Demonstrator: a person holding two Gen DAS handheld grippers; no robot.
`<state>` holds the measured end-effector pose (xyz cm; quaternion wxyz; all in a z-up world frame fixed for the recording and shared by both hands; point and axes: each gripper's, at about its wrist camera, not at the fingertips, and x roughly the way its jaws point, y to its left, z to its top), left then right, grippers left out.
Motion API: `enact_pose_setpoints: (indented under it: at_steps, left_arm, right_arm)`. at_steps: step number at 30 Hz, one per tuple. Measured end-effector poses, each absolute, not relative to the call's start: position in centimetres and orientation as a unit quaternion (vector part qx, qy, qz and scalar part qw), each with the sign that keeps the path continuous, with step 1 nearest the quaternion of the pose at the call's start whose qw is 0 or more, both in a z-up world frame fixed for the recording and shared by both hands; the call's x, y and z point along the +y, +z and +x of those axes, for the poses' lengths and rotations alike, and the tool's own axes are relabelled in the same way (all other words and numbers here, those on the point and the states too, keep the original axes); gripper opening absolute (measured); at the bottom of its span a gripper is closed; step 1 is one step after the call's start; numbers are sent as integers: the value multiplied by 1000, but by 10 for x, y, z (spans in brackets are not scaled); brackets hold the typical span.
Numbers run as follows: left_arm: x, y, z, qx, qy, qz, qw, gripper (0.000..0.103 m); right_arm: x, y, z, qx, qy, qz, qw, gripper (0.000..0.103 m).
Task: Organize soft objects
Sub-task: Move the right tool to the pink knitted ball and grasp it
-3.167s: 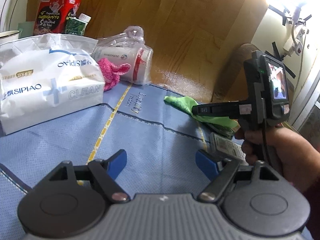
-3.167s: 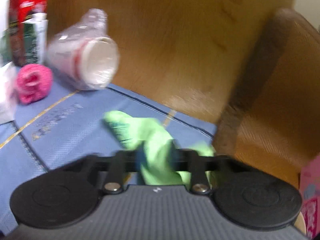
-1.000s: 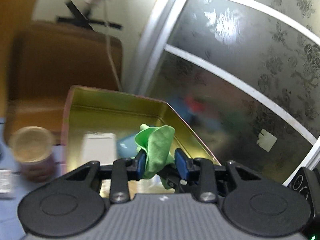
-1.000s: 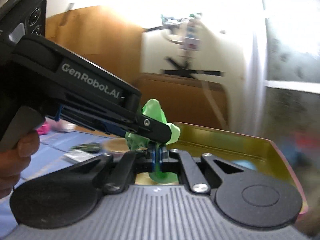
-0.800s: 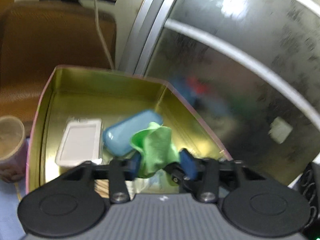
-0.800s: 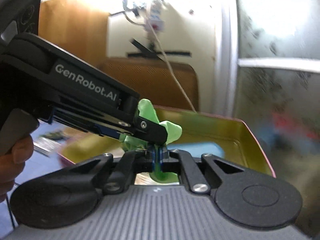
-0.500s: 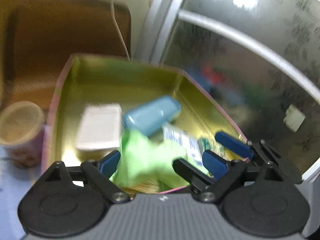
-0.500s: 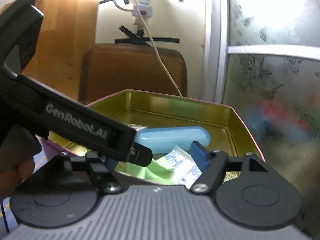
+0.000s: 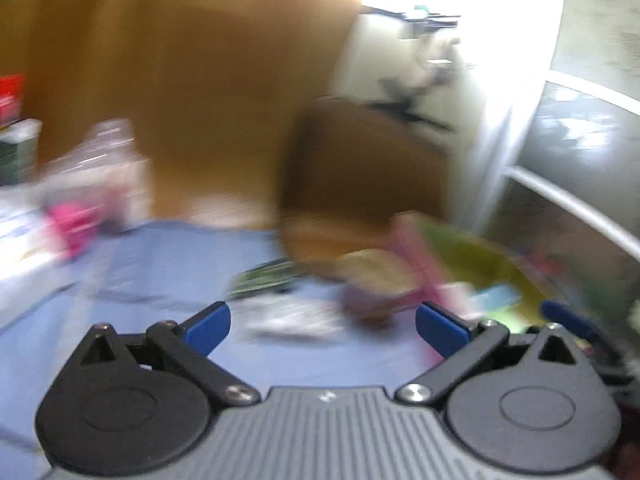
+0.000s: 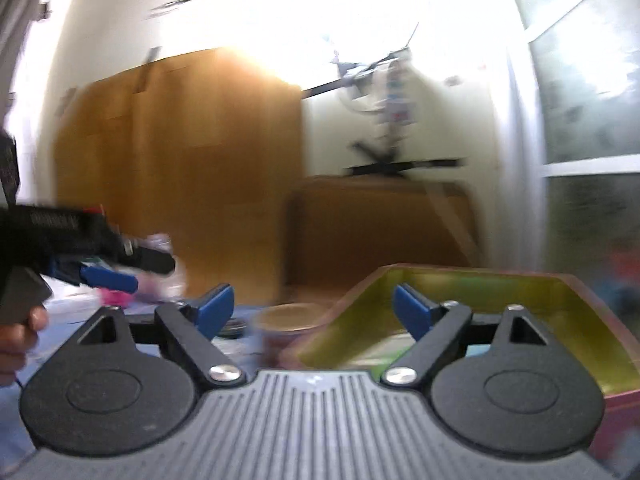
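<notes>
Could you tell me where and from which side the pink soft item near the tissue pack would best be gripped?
The pink soft item lies on the blue mat, at the left in the left wrist view, in front of a clear plastic bag. It is blurred, so detail is unclear. I would probably pinch its upper bulge from the open mat side with the empty, open left gripper.

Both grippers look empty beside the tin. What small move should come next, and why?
Probably send the left gripper toward the pink cloth at the mat's far left. Both it and the right gripper, whose jaws have just been opening, hold nothing, and that blurred pink thing lies outside the tin.
</notes>
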<state>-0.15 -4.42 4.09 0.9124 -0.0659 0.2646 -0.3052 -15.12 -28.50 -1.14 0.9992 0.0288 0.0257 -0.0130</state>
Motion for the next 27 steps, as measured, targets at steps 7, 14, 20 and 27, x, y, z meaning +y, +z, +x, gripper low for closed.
enact_pose_setpoints:
  at_steps: [7, 14, 20, 27]
  left_arm:
    - [55, 4, 19, 288, -164, -64, 941, 100]
    - [86, -2, 19, 265, -188, -113, 939, 93]
    - [73, 2, 10, 252, -208, -93, 941, 93]
    - [81, -4, 18, 277, -207, -122, 930, 93]
  right_arm:
    - [-213, -28, -102, 119, 95, 21, 988, 92]
    - [-163, -32, -59, 175, 133, 5, 976, 91]
    - [-137, -9, -6, 181, 153, 14, 971, 86]
    - [-94, 12, 93, 224, 175, 52, 957, 79]
